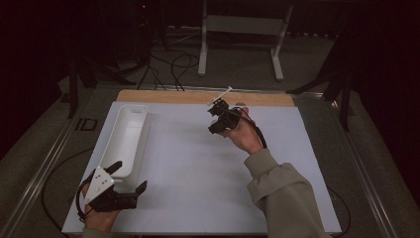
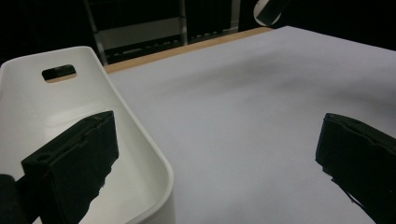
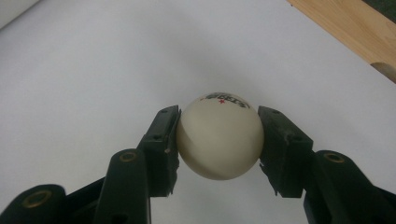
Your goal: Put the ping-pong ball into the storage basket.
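On white table sheet (image 1: pixel 198 168), dark room: right gripper (image 3: pixel 218 135) jaws clamp ball (image 3: pixel 219 140); left gripper (image 1: pixel 126 178) jaws apart.

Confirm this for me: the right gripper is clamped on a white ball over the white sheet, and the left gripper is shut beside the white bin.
One thing is wrong: the left gripper is open, not shut. The left gripper view shows its jaws wide apart, one over the white bin. The rest holds: the right gripper is clamped on the white ball over the white sheet.

Small print on the ball (image 3: pixel 220 141) between the right tongs (image 3: pixel 218 140) is too blurred to read; tray (image 2: pixel 70 93) beside left tongs (image 2: pixel 217 163) is cut off.
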Available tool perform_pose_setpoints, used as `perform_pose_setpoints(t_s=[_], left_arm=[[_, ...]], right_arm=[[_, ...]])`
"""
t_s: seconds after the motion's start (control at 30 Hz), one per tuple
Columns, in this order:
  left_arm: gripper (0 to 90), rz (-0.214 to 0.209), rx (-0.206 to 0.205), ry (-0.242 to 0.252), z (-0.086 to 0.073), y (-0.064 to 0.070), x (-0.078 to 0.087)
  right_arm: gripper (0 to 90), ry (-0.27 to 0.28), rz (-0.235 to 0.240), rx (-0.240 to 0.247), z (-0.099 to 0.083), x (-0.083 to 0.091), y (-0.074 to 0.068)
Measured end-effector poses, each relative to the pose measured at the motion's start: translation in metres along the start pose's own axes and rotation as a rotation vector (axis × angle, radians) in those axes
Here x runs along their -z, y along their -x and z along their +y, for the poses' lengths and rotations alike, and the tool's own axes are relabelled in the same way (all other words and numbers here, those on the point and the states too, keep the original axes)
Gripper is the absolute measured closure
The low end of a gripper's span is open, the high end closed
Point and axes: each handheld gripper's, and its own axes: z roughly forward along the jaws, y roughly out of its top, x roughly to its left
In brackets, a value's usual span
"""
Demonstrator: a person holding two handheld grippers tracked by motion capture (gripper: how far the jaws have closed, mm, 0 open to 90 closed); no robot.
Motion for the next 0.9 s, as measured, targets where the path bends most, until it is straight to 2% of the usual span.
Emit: perform_pose_setpoints(t_s=[0.9], left_arm=[[0.0,-0.003,-0.001,-0.001,0.000,0.000,0.000]], right_arm=[[50.8,0.027,0.017,0.038,0.008,0.007,-0.012]])
